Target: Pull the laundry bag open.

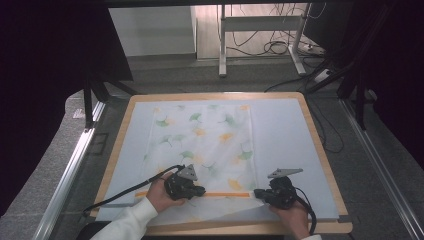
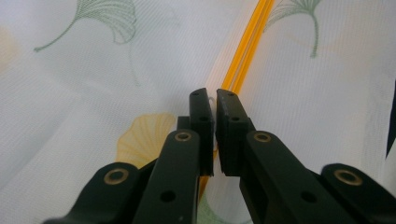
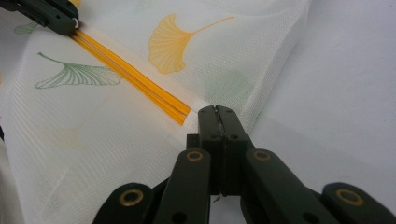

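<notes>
Grey carpet floor (image 1: 165, 80) around a wood-edged counter (image 1: 320, 150) with a pale blue-white mat on top. Dark screens left and right, desk legs (image 1: 222, 45) and loose cables (image 1: 272, 47) on the floor behind.

One mesh bag (image 1: 205, 145), white with green and yellow ginkgo leaves, lies flat mid-counter, slightly left of centre. Far edge sits near the counter's far rim. Bare mat to the right of the bag is wide, and the strip on the left is narrower. Near edge of the bag sits close to the counter's near rim, between the person's hands.

One orange zipper (image 1: 220, 194) runs across the bag's near end, parallel to the front rim.

Two tools, one per hand:
- left tool (image 2: 215, 98): at the zipper's left part, jaws nearly together, pinching a small pale zipper pull between the pads. The high view shows it (image 1: 197, 191) right on the orange line.
- right tool (image 3: 218, 112): at the zipper's right end, jaws fully together, clamped on the white tape and mesh right where the orange teeth stop. Bag corner tents up a little just beyond the clamp. The high view has it (image 1: 257, 193) at the bag's right edge.

Tools are well apart, with the stretch of zipper straight between them. One cable trails from each tool back toward the person.
</notes>
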The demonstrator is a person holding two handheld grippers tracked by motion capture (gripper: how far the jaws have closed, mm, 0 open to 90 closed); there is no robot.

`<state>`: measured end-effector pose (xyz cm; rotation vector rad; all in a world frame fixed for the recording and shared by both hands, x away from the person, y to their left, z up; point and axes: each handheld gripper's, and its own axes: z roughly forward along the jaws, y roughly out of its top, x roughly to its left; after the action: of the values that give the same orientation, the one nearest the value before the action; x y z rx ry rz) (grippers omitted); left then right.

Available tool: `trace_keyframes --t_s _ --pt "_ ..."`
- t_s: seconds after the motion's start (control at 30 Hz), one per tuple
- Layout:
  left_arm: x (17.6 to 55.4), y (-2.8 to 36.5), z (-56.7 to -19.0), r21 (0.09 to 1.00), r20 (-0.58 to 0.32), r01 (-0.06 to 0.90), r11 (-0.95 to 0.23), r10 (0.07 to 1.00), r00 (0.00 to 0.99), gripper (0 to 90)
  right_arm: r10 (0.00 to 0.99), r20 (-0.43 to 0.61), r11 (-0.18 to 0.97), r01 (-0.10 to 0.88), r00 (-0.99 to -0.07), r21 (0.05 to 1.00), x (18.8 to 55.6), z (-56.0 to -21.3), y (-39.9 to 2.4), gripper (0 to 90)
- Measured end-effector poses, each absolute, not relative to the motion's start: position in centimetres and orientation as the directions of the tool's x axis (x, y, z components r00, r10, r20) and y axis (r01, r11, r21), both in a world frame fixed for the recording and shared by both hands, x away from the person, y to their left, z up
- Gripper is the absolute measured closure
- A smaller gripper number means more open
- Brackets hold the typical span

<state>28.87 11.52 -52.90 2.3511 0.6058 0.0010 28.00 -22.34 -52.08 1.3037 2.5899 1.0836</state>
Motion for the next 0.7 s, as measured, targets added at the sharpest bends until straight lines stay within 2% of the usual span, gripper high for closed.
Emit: trace_keyframes --t_s 0.7 --pt "28.1 16.3 -53.1 0.634 -0.16 0.467 -0.616 0.487 0.859 86.3 0.724 0.252 0.399 0.688 -0.642 0.606 27.9 -52.1 -22.3 89.7"
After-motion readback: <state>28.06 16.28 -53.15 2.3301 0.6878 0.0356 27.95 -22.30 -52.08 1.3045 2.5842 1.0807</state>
